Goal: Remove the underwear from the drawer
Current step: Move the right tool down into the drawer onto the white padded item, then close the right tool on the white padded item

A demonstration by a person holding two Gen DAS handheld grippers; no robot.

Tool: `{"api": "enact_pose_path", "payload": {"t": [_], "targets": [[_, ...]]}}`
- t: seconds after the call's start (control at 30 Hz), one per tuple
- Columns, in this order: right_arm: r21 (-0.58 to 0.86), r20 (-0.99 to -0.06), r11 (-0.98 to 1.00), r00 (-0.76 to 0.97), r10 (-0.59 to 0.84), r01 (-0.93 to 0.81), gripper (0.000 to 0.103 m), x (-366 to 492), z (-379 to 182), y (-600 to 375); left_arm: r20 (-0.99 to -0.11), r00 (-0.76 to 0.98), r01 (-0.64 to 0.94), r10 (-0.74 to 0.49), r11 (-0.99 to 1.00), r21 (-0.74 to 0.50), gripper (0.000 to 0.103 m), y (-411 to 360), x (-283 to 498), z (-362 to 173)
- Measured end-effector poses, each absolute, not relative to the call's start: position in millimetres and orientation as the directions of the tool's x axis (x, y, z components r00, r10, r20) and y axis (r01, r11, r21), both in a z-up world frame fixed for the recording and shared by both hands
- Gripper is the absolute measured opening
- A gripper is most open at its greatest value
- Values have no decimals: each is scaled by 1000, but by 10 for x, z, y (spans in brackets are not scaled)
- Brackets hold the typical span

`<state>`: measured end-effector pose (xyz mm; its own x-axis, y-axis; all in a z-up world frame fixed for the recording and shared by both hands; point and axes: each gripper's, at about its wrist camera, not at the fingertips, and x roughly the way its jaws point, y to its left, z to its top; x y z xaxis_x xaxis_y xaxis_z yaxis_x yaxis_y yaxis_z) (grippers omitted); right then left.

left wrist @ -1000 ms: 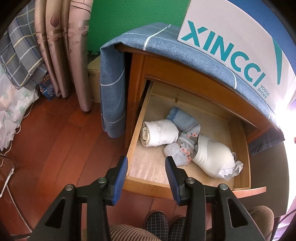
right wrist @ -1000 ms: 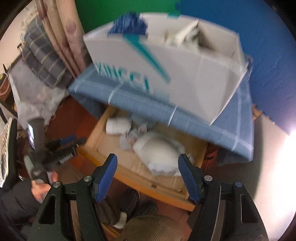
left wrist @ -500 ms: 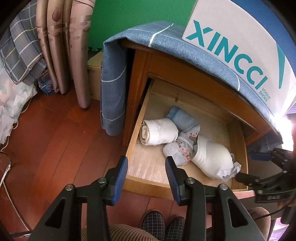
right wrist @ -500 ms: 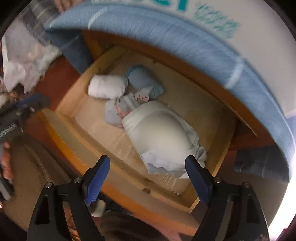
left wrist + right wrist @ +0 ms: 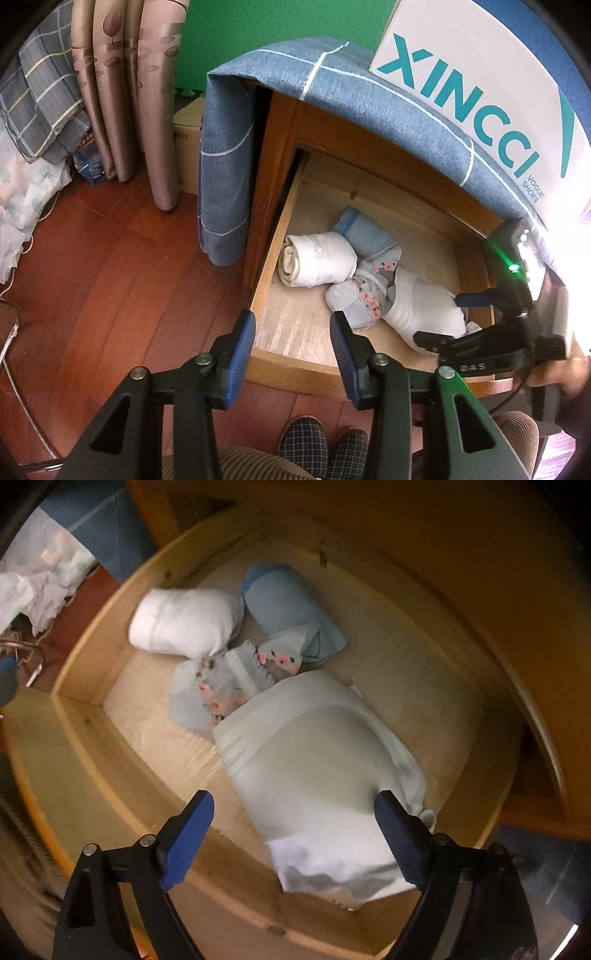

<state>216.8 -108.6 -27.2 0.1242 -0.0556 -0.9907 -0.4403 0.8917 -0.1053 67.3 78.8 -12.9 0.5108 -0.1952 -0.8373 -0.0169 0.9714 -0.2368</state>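
Observation:
The wooden drawer (image 5: 295, 363) (image 5: 92, 753) stands pulled out. In it lie a white rolled garment (image 5: 317, 258) (image 5: 184, 624), a light blue roll (image 5: 364, 236) (image 5: 288, 605), pale floral underwear (image 5: 362, 295) (image 5: 214, 694) and a large white bundle (image 5: 421, 306) (image 5: 314, 746). My right gripper (image 5: 448, 317) (image 5: 293, 801) points down over the white bundle. Its jaws are opening and straddle the bundle without pressing it. My left gripper (image 5: 291, 332) hovers over the drawer's front left corner, partly open, with nothing between its fingers.
A blue checked cloth (image 5: 332, 85) drapes the cabinet, and a white shoe box (image 5: 480, 74) sits on top. Curtains (image 5: 147, 92) and a cardboard box (image 5: 188, 147) stand to the left on the wooden floor. The person's slippers (image 5: 321, 450) are below the drawer front.
My right gripper has come down from above the cabinet into the drawer, over the large white bundle, and its jaws have widened. It now shows at the right of the left wrist view. The left gripper stayed put.

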Motion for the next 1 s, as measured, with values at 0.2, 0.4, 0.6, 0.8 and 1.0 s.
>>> {"api": "enact_pose_path", "payload": {"t": [0.2,0.4,0.6,0.8,1.0], "targets": [[-174,-984,866,120,-133,-469,96,2253,-490,-1017,-835,510,-19,-206,968,-250,43,808,681,-140],[-172,-985,857,76,-155,-487,100,2433,-632,-1021,-836,507,-21,-209,967,-255,43,814,699,-155],[-156,-985,847,18,-170,-508,101,2550,-793,-1013,-837,503,-21,-215,965,-261,43,810,710,-164],[-139,-983,848,-35,-183,-512,102,2626,-954,-1037,-838,502,-23,-215,965,-261,43,814,718,-170],[-87,-988,876,-74,-138,-474,85,2540,-1032,-1186,-838,501,-24,-217,964,-264,43,821,718,-175]]}}
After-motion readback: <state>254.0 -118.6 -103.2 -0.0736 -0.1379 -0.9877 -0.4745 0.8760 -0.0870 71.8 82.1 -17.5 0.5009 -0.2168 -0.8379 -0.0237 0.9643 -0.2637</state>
